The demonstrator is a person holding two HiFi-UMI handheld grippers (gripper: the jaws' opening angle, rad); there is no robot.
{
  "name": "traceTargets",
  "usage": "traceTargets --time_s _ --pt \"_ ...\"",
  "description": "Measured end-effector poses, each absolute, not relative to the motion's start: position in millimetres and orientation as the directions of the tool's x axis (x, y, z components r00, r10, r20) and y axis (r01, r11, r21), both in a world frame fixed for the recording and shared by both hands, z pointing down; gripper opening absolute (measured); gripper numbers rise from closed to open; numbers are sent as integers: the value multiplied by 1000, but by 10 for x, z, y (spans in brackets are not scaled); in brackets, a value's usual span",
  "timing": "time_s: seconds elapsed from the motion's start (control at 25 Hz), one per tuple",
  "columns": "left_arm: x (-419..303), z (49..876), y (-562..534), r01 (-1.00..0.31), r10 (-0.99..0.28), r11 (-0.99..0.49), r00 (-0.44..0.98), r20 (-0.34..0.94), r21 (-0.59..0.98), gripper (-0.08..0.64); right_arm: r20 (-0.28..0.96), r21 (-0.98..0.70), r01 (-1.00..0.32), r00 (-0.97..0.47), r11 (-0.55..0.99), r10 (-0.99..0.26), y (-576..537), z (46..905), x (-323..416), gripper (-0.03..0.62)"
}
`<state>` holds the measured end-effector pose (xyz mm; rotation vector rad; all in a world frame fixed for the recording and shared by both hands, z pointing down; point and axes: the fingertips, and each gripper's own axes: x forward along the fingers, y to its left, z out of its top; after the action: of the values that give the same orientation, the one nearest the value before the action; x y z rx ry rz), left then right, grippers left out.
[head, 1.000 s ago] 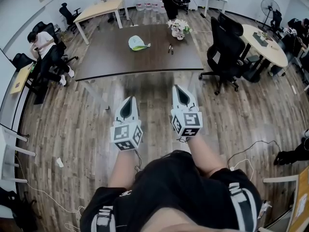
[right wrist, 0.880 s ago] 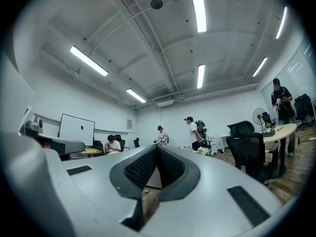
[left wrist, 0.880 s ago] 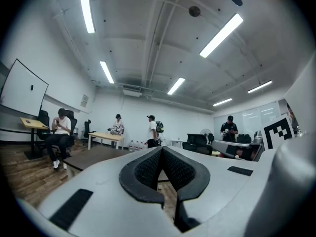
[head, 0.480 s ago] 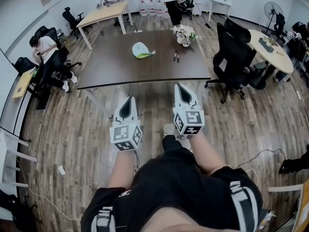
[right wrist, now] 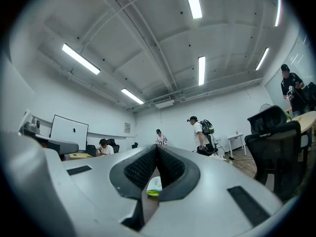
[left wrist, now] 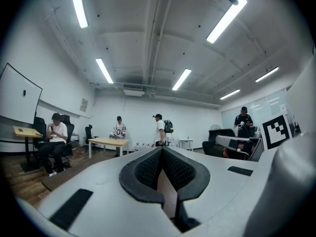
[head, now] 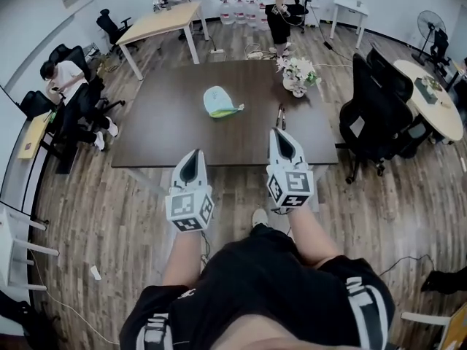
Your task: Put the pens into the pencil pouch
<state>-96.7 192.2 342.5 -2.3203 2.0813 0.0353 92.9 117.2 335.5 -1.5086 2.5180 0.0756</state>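
Note:
A pale green-and-white pencil pouch (head: pixel 220 102) lies near the middle of a dark brown table (head: pixel 160 133). Two dark pens (head: pixel 281 115) lie to its right, in front of a pot of flowers (head: pixel 298 75). Both grippers are held level over the table's near edge, short of the pouch and pens. My left gripper (head: pixel 194 154) is shut and empty, its pads (left wrist: pixel 148 169) closed together. My right gripper (head: pixel 277 132) is shut and empty too. In the right gripper view the pouch (right wrist: pixel 154 185) shows low between the closed pads (right wrist: pixel 140 167).
Black office chairs (head: pixel 379 115) stand at the table's right end, with a round table (head: pixel 434 100) beyond. A seated person (head: pixel 62 75) is at the left wall. A light wooden table (head: pixel 157 22) and a standing person (head: pixel 281 6) are at the back.
The person has walked forward, so the dark table, pouch and pens are nearer and the grippers now reach its near edge. Both grippers stayed shut.

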Motion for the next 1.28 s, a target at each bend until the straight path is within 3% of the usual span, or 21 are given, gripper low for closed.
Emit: traceTargets --time_s 0.48,1.28 --pt "-1168 3124 -525 -989 -989 -146 146 -36 14 2 -154 -58 -891 -437 450 -886 -1203 3151 715 0" --pt "-1636 3222 -1683 -965 -964 -262 261 -42 5 2 -139 -30 -958 -279 286 -950 -2085 3304 455 0"
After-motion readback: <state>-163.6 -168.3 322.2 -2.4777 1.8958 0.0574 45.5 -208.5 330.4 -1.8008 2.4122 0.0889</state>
